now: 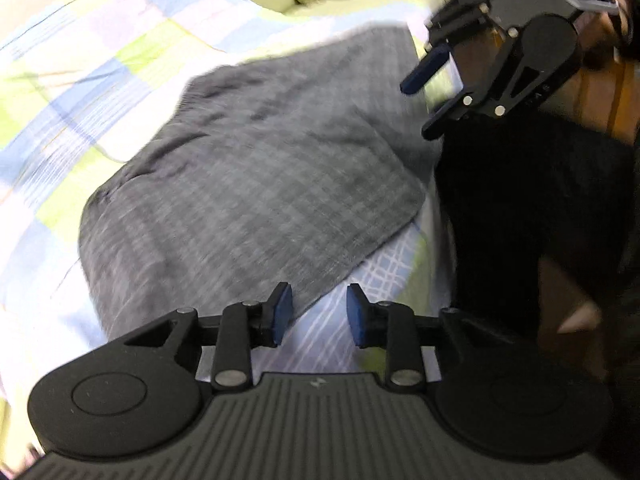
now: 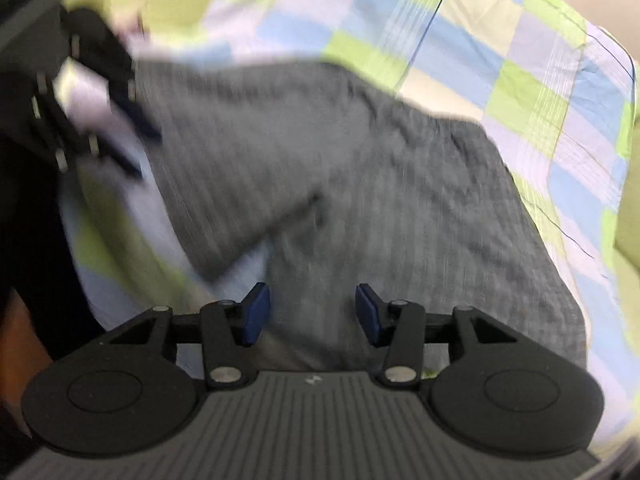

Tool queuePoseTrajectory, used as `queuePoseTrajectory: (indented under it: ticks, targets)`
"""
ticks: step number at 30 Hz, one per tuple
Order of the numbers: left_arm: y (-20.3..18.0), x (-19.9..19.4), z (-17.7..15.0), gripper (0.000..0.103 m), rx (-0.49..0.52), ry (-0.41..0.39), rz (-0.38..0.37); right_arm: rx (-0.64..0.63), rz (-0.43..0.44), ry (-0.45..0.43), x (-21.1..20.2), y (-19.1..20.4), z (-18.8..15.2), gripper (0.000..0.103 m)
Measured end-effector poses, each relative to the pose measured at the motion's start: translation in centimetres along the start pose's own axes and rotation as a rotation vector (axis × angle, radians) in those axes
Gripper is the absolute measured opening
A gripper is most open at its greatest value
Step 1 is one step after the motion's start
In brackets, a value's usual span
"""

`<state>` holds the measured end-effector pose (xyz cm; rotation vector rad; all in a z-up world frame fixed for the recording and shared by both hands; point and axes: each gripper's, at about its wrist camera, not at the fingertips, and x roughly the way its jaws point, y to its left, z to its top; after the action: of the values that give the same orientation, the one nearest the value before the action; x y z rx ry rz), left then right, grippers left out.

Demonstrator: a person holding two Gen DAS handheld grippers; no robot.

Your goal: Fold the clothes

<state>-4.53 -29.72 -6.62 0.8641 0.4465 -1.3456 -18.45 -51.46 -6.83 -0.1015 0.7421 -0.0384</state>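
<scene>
no readable writing; left gripper (image 1: 319, 314) and right gripper (image 2: 312, 314) gape empty over grey garment (image 1: 248, 184)

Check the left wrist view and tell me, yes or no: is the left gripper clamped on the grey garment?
No. The left gripper is open, only the checked sheet showing between its pads, the grey garment beyond.

Soft, even light is falling on the bed (image 1: 60, 92), casting no hard shadows or glare. Motion blur is smearing both views, worst on the grey cloth (image 2: 360, 184) in the right wrist view. Each near claw (image 1: 319, 314) is staying fairly sharp. Fisheye curving is bending the edges, and the corners are darkening.
</scene>
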Motion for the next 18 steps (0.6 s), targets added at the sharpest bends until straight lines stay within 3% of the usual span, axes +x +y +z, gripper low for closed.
queuePoseTrajectory:
  ticks: [2,4,9,14,18]
  targets:
    - [1.2,-1.6,-0.5,0.037,-0.032,-0.008,0.043,0.016,0.041,-0.077,-1.1,0.4,1.8,0.044]
    - [3.0,-3.7,-1.6,0.038,-0.057,0.003,0.145,-0.001,0.069,-0.119,-0.8,1.1,3.5,0.044]
    - [5.8,-7.2,-3.6,0.042,-0.106,0.022,0.309,-0.141,0.136,-0.176,3.2,3.9,8.5,0.044]
    - [6.7,-9.0,-5.8,0.046,-0.161,-0.006,0.349,-0.259,0.197,-0.172,8.1,7.4,13.8,0.050]
    - [6.9,-8.9,-7.7,0.047,-0.199,-0.019,0.343,-0.505,0.060,-0.078,12.0,10.6,14.4,0.049]
